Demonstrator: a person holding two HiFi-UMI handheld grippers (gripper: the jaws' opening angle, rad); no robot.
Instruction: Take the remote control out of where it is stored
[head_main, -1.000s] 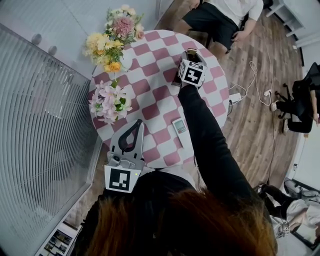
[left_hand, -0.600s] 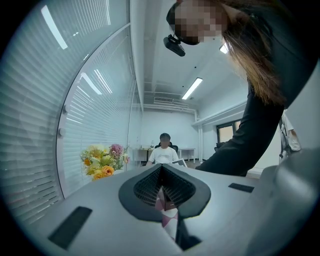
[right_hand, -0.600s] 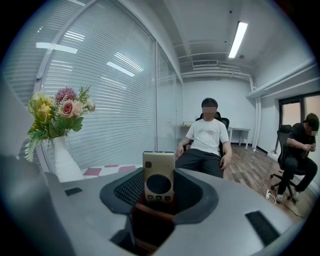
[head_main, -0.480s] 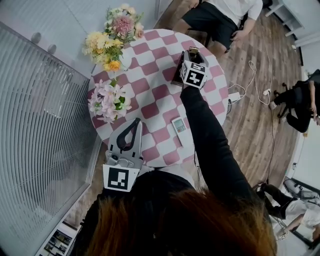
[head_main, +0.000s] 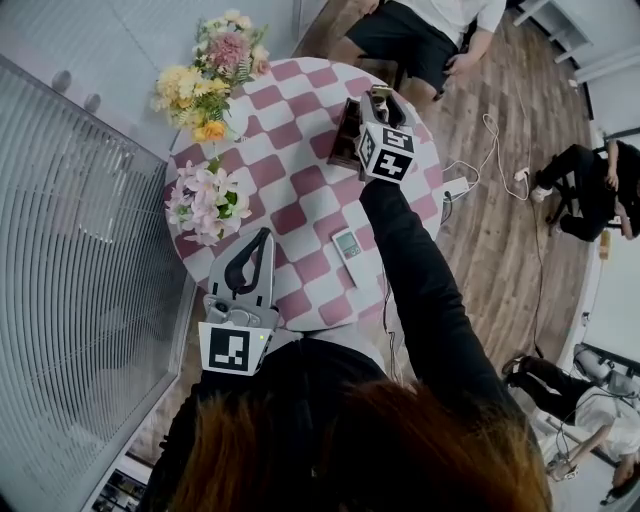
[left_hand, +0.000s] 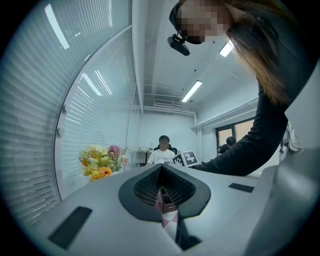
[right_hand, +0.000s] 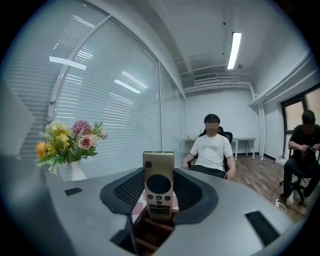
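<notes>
A gold remote control stands upright between the jaws of my right gripper, which is shut on its sides. Its lower end hangs over an open brown box. In the head view that dark box sits at the far side of the round checkered table, just left of my right gripper. My left gripper rests at the table's near edge, jaws together and empty; in its own view my left gripper shows only a sliver of tabletop between the tips.
A small white remote lies on the table near me. Two flower bouquets, one yellow-pink and one pale pink, stand at the left. A seated person faces the table's far side; a cable and power strip lie on the floor.
My right gripper has drawn a little to the right of the brown box with the gold remote, so more of the box shows. The left gripper keeps its place.
</notes>
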